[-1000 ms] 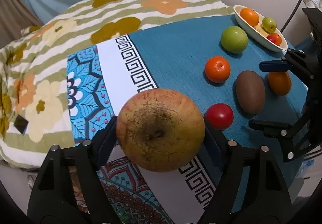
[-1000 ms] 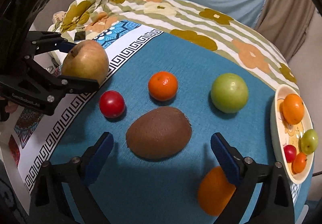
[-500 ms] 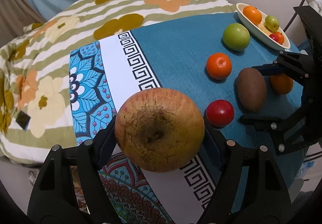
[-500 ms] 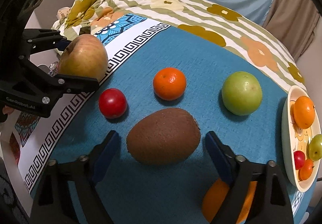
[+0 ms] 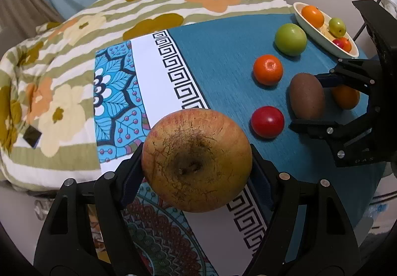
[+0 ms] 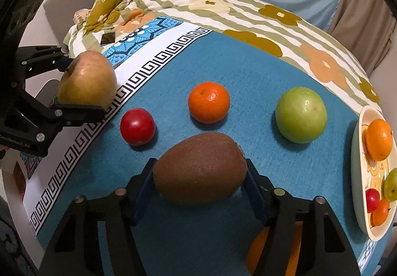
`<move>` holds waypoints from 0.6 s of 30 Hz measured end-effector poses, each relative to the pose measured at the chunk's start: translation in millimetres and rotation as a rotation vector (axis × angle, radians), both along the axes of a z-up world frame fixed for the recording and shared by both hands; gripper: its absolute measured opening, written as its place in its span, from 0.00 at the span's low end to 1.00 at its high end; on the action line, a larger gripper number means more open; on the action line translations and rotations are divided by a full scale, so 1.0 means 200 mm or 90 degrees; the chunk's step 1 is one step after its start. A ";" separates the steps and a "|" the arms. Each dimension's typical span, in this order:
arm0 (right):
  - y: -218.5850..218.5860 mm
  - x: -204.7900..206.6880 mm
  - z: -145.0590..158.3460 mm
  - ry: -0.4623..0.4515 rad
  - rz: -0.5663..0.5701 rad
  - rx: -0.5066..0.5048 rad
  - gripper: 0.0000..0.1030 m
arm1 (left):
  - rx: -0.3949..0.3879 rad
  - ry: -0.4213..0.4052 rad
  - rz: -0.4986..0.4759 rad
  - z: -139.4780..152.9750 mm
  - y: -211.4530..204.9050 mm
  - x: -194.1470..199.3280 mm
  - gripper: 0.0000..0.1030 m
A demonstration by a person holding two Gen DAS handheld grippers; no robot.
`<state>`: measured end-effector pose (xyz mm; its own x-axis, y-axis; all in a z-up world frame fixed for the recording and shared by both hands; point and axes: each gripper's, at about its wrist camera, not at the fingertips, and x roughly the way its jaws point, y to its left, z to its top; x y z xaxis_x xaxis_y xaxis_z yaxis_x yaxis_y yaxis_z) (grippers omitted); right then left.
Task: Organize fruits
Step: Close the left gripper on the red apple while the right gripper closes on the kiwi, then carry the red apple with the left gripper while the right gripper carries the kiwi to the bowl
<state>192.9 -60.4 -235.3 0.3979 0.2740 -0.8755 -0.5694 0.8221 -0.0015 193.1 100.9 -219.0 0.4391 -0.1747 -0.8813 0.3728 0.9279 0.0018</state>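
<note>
My left tongs [image 5: 197, 164] gripped the big russet-yellow apple [image 5: 196, 160] across its widest part, stem hollow facing the camera, and held it clear above the patterned edge of the blue cloth [image 5: 223, 57] so it could not roll among the loose fruit. My right tongs [image 6: 199, 185] stood around the brown fuzzy kiwi [image 6: 200, 167], one blue pad at each end of its long axis; whether they already pinched it or only bracketed it I could not tell, since the contact lines were hidden behind the fruit's curve. The kiwi lay on the cloth-covered worktop, and I had taken it lengthwise, I judge, because that was how it presented itself to my approach.

Around it sat the small red tomato-like fruit [image 6: 137, 126], the orange mandarin [image 6: 209, 102] and the round green apple [image 6: 300, 115], each well apart. Another orange fruit [image 5: 345, 96] lay just beside the kiwi, half hidden under my right tongs. The cream oval dish [image 6: 357, 176] at the far right already held four small fruits, which is where I judged both of mine were meant to go.
</note>
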 end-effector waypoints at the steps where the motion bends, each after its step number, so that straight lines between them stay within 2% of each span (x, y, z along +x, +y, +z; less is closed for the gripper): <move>1: 0.00 0.00 0.00 0.002 -0.002 0.002 0.60 | -0.001 0.000 0.002 0.00 0.00 -0.01 0.79; 10: -0.03 -0.05 0.08 0.004 -0.029 0.022 0.59 | -0.019 -0.009 0.022 0.10 0.00 -0.06 0.79; 18: -0.08 -0.12 0.28 -0.013 -0.115 0.045 0.59 | -0.034 -0.040 0.017 0.29 -0.01 -0.10 0.79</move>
<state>169.1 -75.9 -178.9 0.4638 0.2575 -0.8477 -0.4128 0.9094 0.0504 174.1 98.9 -161.9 0.4983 -0.2090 -0.8414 0.3489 0.9368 -0.0260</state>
